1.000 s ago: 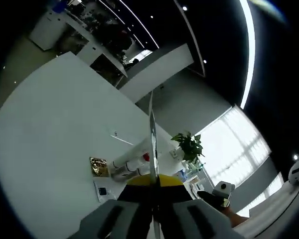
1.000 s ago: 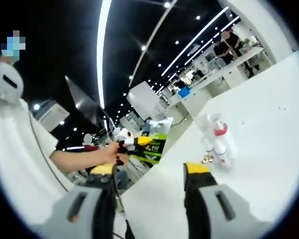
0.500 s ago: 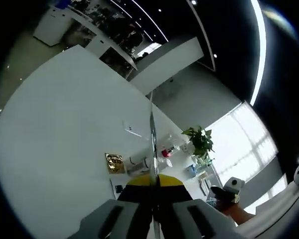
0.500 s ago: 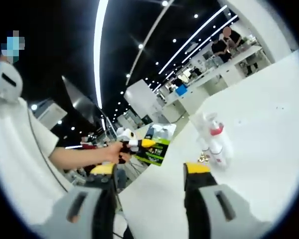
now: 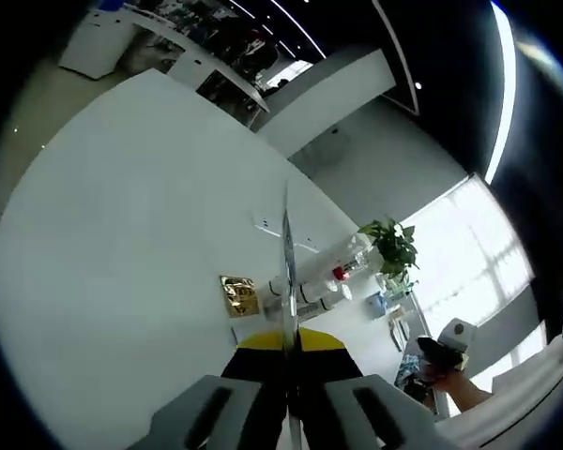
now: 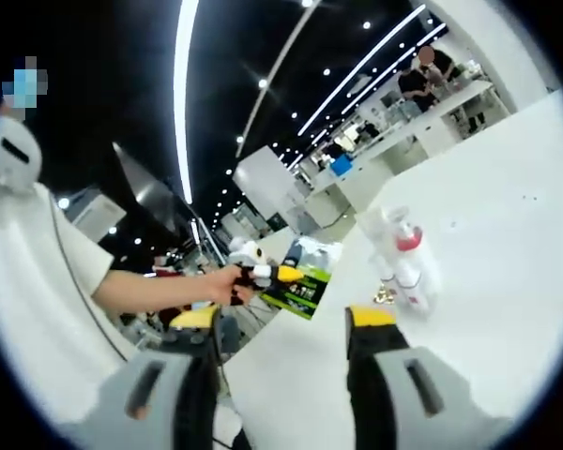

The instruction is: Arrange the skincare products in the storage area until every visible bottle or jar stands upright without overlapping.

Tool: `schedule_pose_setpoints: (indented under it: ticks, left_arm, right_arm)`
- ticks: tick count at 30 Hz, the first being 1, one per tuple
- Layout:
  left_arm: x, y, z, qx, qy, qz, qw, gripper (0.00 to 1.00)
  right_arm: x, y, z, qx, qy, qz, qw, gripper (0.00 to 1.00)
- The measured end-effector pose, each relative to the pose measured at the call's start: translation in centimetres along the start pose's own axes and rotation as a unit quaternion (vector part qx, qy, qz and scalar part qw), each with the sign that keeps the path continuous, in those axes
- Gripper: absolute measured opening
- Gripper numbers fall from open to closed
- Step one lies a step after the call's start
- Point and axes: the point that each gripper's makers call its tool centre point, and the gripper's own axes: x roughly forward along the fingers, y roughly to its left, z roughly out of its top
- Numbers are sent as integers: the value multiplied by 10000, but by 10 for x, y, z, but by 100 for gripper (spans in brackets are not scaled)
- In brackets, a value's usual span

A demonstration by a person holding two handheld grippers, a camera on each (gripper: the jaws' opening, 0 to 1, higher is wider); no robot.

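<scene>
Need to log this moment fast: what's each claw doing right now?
Left claw: closed, holding nothing.
Right claw: open, holding nothing.

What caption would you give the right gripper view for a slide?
Open right gripper faces a cluster of skincare bottles on a white table, left gripper held out alongside.

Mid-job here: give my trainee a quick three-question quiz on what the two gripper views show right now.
1. True or false: the left hand-held gripper has its jaws pressed together.
2. The right hand-held gripper is: A open and empty, B shut on a bottle, C shut on a jar.
3. What small shiny item lies on the white table beside the bottles?

Key: 1 true; 2 A; 3 the gold item.
</scene>
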Motion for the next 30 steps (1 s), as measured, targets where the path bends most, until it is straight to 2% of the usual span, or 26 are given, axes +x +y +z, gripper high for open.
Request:
schedule_pose_setpoints:
  ticks: [12, 30]
  left_arm:
    - [4, 23, -5, -77, 218, 255, 9994, 1]
    - [13, 35, -9, -119, 422, 447, 9980, 1]
  right_arm:
    - [-5, -8, -4, 78, 61, -93, 9999, 52]
    - [0, -15, -4, 148, 77, -57, 9998, 52]
